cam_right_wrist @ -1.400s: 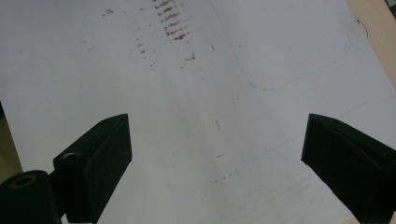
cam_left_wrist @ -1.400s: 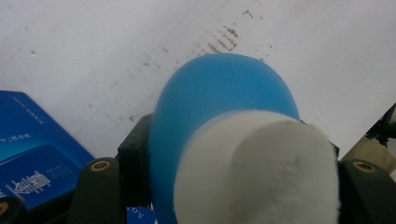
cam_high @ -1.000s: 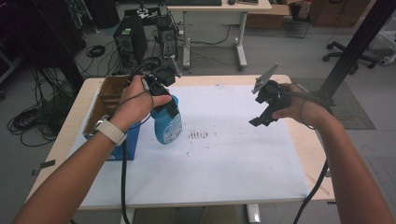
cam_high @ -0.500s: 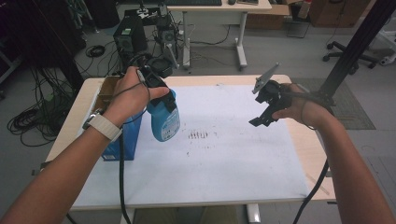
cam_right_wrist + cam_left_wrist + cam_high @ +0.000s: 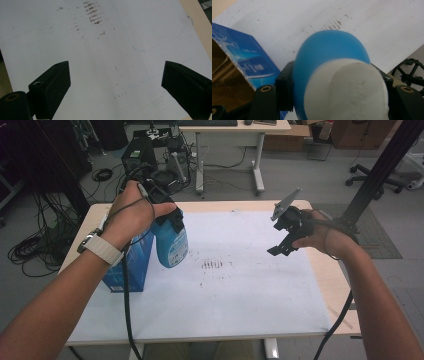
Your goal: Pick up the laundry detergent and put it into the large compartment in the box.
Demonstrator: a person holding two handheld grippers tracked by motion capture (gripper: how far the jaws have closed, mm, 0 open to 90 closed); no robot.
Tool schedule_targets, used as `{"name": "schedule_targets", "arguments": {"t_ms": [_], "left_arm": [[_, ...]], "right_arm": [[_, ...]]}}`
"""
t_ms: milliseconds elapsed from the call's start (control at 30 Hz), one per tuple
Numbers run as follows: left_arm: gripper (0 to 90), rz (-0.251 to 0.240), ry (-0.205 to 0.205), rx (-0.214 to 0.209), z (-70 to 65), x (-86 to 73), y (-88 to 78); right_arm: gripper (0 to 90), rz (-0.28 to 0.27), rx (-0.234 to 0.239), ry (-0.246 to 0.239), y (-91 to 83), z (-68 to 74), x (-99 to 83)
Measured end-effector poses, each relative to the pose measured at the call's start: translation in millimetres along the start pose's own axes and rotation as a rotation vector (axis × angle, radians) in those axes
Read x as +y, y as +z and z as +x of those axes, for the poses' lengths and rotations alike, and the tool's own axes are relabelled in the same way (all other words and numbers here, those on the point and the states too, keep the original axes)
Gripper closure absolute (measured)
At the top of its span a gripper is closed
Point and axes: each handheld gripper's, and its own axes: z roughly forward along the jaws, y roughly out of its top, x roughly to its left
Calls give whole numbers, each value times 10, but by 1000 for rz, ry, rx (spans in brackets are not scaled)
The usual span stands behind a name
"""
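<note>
Bottle [image 5: 171, 241], blue with a white cap, hangs in the air over the left part of the white sheet [image 5: 235, 290], clear of the surface and just beside the blue box [image 5: 127, 265], which stands at the sheet's left edge. The left gripper [image 5: 160, 210] holds it near the top, with the person's hand wrapped over the gripper's body; in the left gripper view the two black jaws press against either side of the blue body [image 5: 329, 55], the white cap [image 5: 347, 90] fills the near foreground, and the box [image 5: 244, 62] shows open at the left with brown card inside. The bottle hangs roughly upright, its base towards the sheet. A patch of brown marks [image 5: 212, 265] lies on the sheet just right of the bottle's base. The right gripper [image 5: 280, 247] is held above the right part of the sheet, well apart from the bottle, pointing down and inward; in the right gripper view its jaws stand wide apart with nothing between them, the marked sheet [image 5: 112, 50] beneath. The table [image 5: 332, 285] shows as a pale wooden border around the sheet.
</note>
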Motion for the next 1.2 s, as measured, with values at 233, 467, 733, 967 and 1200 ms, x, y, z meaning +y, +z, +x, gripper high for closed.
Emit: {"name": "schedule_targets", "arguments": {"t_ms": [233, 467, 733, 967, 1200], "left_arm": [[372, -9, -22, 21, 28, -14, -120], [372, -17, -46, 33, 72, -15, -230], [372, -35, -93, 41, 136, -42, -360], [372, -49, -133, 55, 217, -80, -484], [373, -53, -173, 77, 315, -104, -598]], "right_arm": [[87, -4, -3, -5, -22, 4, 2], [87, -5, -5, -9, -21, 14, 23], [87, -9, -3, -19, -14, 12, 54], [86, -6, -2, -19, -9, 13, 70], [86, -2, -3, -24, -12, 2, 94]]}}
